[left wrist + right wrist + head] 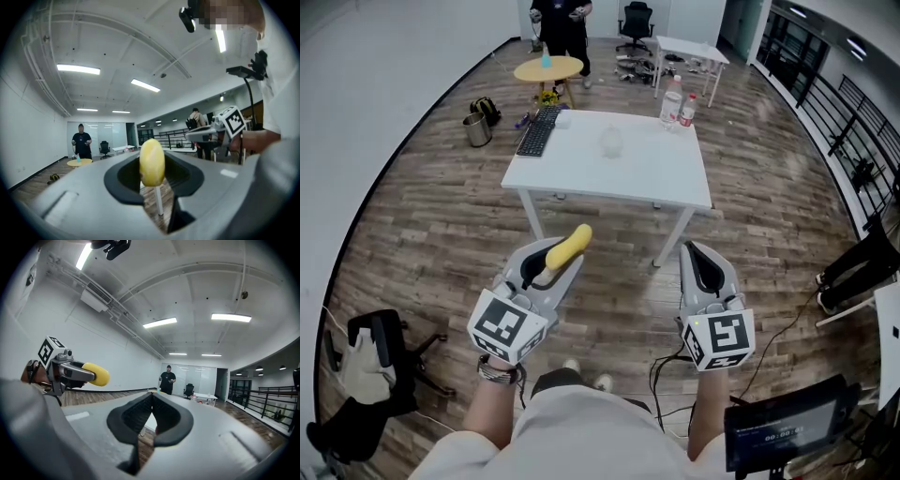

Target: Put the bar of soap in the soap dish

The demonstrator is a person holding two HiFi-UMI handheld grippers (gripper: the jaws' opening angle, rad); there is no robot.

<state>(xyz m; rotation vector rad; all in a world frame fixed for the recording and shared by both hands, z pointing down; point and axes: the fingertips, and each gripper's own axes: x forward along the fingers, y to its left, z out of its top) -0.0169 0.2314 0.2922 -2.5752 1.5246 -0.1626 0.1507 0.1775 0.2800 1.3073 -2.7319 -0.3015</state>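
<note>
- Step in hand: carrying. The left hand-held gripper [555, 263] is clamped on the yellow soap [572, 242], which sticks out past its jaws, in the air and well short of the counter [647, 178].
- The right hand-held gripper [701, 258] is empty, its jaws together.
- Next move, as I judge it: bring the soap over the counter, find the dish, lower and release. A small clear thing [610, 142] there may be the dish; I cannot tell.
- The white counter also carries a keyboard [538, 131] and bottles [672, 101].
- The room has a wood floor [431, 216], with a person [562, 28] by a round table [548, 68] at the back.
</note>
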